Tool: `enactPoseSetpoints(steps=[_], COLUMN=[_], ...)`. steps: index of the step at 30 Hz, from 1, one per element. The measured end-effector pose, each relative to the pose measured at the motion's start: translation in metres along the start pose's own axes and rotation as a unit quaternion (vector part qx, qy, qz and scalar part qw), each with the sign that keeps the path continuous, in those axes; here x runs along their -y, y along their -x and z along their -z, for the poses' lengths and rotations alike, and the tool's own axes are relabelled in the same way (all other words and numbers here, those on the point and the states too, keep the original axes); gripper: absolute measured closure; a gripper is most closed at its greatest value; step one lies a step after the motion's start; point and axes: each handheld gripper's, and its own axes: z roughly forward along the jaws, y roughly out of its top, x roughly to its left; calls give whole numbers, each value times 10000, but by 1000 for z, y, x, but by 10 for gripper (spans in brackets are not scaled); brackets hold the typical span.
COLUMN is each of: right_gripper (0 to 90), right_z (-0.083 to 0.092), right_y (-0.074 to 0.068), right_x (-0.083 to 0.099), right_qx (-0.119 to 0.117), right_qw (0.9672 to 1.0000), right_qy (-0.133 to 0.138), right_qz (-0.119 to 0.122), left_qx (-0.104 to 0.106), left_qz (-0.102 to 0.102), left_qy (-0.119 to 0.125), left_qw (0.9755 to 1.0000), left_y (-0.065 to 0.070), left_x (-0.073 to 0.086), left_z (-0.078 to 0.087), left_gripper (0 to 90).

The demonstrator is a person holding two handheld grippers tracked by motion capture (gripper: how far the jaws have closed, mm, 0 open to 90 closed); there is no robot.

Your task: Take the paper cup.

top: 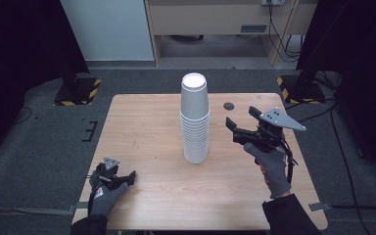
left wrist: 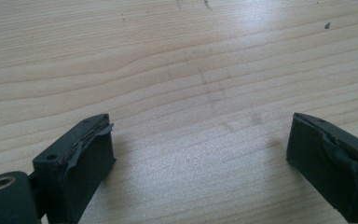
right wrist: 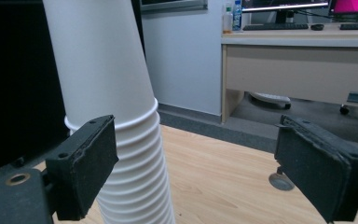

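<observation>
Right gripper is up off the table, jaws spread wide with nothing between them, aimed at the stack of white paper cups standing upside down near the middle of the table. In the right gripper view the stack sits off to one side, partly behind one jaw rather than centred in the gap, and that's the risk: close in on this line and one pad nudges the tower sideways instead of straddling it. It's a tall, light stack on a narrow footing, so a push high up would likely topple it. A hard squeeze could also crumple the thin wall, or bite below the top rim and lift several cups at once. How near the jaw is to the cups is hard to call from this angle; they look close but apart. Left gripper rests low at the near left edge, also wide open and empty, well away from the stack, so nothing is steadying the base
</observation>
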Motion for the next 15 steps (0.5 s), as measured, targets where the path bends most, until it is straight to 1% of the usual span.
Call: enactPoseSetpoints(steps=[7,13,14,15], right_gripper=[133,134,133,133], right_z=[-9,-16,-19,-19], right_y=[-7,-15,-18,-18], right_x=[-9,-20,-23,-23], right_qx=[-75,-186,-227,-227], right_qw=[10000,9998,9997,9997], right_qy=[33,103,118,118], right_qz=[16,57,55,55], left_qx=[1,3,3,3], left_qz=[0,-1,-1,-1], left_qy=[0,-1,0,0], left_qw=[10000,10000,10000,10000], left_y=[0,0,0,0], left_x=[0,0,0,0], left_z=[0,0,0,0], left_gripper=[65,64,64,64])
